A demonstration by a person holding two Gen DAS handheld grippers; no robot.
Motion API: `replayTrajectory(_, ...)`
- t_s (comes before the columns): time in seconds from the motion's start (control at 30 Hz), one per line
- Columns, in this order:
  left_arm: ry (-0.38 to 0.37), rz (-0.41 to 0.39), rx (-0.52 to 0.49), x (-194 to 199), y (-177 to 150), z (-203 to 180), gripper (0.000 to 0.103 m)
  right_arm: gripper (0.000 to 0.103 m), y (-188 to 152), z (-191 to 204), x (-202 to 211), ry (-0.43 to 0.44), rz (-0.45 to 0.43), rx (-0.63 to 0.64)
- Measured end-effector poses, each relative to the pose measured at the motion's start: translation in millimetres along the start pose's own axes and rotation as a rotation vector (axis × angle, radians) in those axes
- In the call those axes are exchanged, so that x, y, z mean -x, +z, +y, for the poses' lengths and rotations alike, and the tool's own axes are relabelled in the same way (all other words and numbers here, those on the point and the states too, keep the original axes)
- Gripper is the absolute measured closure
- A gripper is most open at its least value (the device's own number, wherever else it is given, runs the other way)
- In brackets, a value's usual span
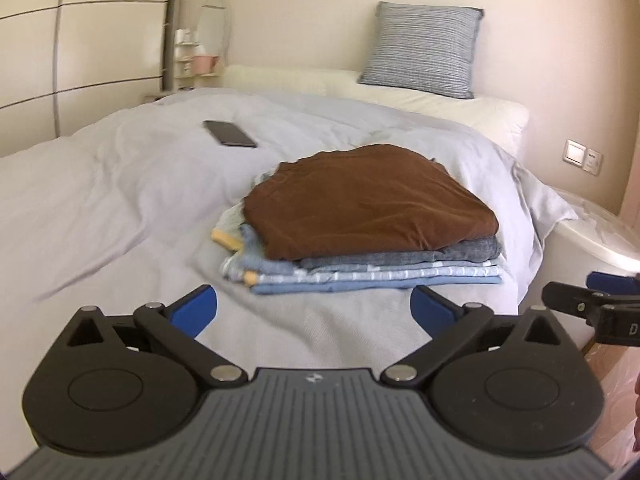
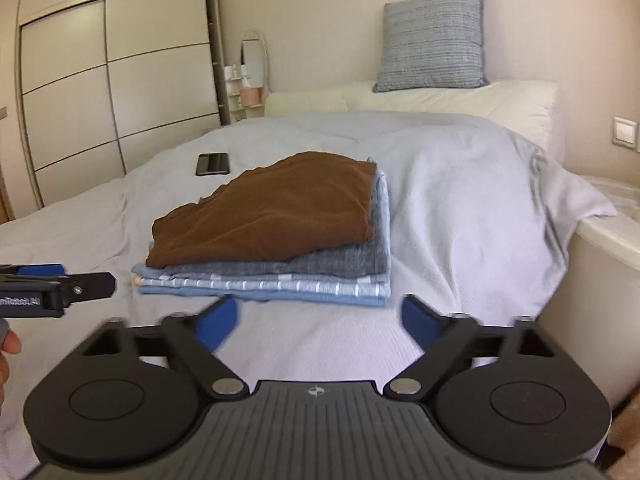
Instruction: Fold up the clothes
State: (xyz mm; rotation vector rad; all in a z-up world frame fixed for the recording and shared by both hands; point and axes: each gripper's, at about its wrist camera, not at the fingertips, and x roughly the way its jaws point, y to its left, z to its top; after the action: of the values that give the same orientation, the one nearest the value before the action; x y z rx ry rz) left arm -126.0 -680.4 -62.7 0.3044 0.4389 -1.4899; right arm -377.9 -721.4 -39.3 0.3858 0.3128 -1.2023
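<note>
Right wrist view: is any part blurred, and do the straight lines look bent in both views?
In the right wrist view the left blue finger pad is smeared by motion blur, while the folded stack with the brown garment on top stays fairly sharp. In the left wrist view the wardrobe edges bow strongly from fisheye distortion; the right wrist view bends its wardrobe less.

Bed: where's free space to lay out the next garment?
Widest bare patch: the grey cover left of the folded stack, in front of the phone. A narrower strip lies between the stack and both open grippers. Right of the stack the cover drops off the bed edge. Behind it, the pillow crowds the head.
</note>
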Motion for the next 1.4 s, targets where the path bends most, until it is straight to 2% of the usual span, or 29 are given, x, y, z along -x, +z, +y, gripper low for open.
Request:
replayTrajectory(0.1, 0.014, -0.003, 0.027, 23.1, -0.6, 4.6, 0.001, 0.004, -1.2, 9.5, 18.7, -0.007, 0.012, -0.018)
replayTrajectory(0.2, 0.019, -0.012, 0.000, 43.3, -2.7, 2.9, 0.001, 0.002, -2.4, 18.9, 37.4, -0.015, 0.024, -0.036)
replayTrajectory(0.37, -0.024, -0.013, 0.002, 70.9, -12.6, 0.8, 0.001, 0.000, -3.3, 34.4, 65.4, -0.029, 0.056, -0.053)
replayTrajectory(0.47, -0.023, -0.016, 0.029, 85.2, -16.3, 4.3, 0.001, 0.000, -3.6, 40.9, 76.5, -0.037, 0.084, -0.069)
replayTrajectory(0.63, 0.006, 0.013, -0.019, 106.6, -18.4, 9.8, 0.001, 0.000, -5.1, 54.8, 99.1, -0.070, 0.099, -0.086)
replayTrajectory(0.83, 0.031, 0.058, -0.029, 115.2, -28.7, 17.2, 0.001, 0.000, -7.9, 82.3, 127.1, -0.104, 0.090, -0.049)
replayTrajectory(1.07, 0.046, 0.079, -0.013, 123.0, -34.9, 23.3, 0.001, 0.000, -12.6, 102.5, 135.0, -0.098, 0.116, -0.003)
replayTrajectory(1.4, 0.037, 0.081, -0.039, 122.7, -29.5, 16.1, 0.001, 0.000, -12.3, 96.1, 135.6, -0.093, 0.118, -0.040)
